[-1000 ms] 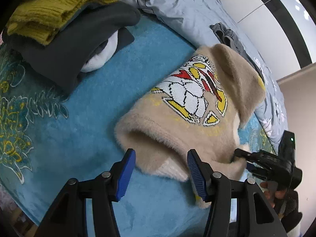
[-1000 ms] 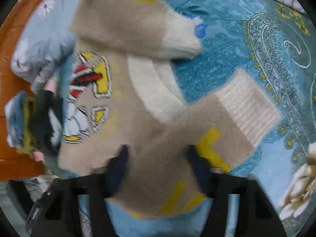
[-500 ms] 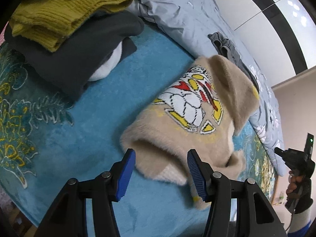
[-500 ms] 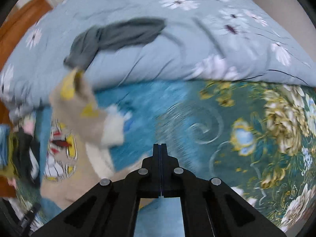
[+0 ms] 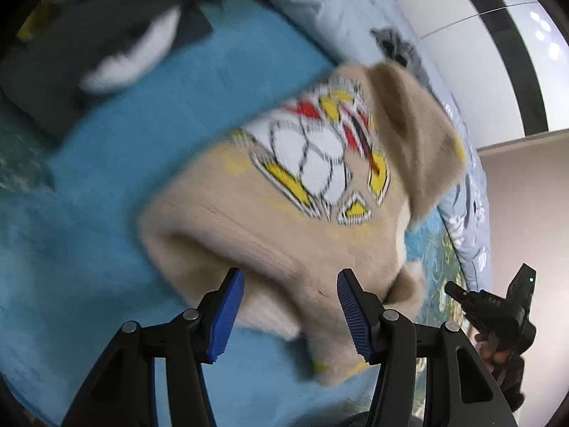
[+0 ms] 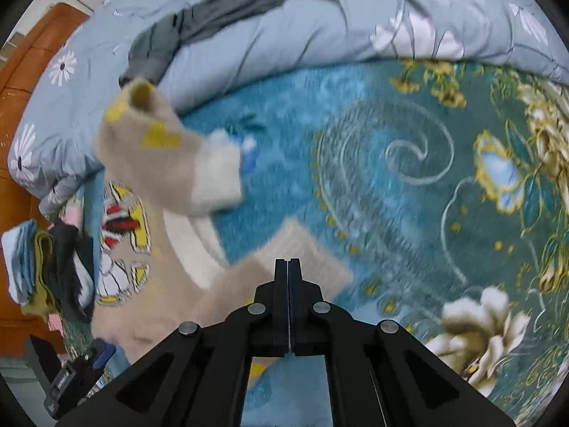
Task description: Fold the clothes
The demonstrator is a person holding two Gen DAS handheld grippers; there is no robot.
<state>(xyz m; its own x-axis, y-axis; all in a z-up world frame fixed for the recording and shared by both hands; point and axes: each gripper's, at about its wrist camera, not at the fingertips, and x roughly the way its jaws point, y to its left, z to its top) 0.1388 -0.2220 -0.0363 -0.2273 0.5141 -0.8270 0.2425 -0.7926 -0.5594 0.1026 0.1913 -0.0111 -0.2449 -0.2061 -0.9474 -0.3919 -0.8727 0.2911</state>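
A beige sweater point(image 5: 284, 227) with a white, red and yellow cartoon print lies on the blue patterned blanket point(image 5: 106, 213), partly folded with a sleeve laid over its far side. My left gripper point(image 5: 290, 311) is open, its blue pads on either side of the sweater's near folded edge. The sweater also shows in the right wrist view point(image 6: 156, 249), its cuffed sleeve point(image 6: 213, 181) folded across. My right gripper point(image 6: 288, 302) is shut and empty, above the blanket by the other sleeve cuff point(image 6: 306, 249). It shows far right in the left wrist view point(image 5: 458, 290).
A stack of folded clothes, dark grey point(image 5: 89, 35) over others, sits at the far left point(image 6: 42, 267). A pale blue floral duvet point(image 6: 320, 28) with a grey garment point(image 6: 213, 10) on it bounds the far side. An orange wooden headboard point(image 6: 21, 99) stands left.
My left gripper has moved forward onto the sweater's near edge. My right gripper let go of the sleeve, closed, and pulled back off the sweater.
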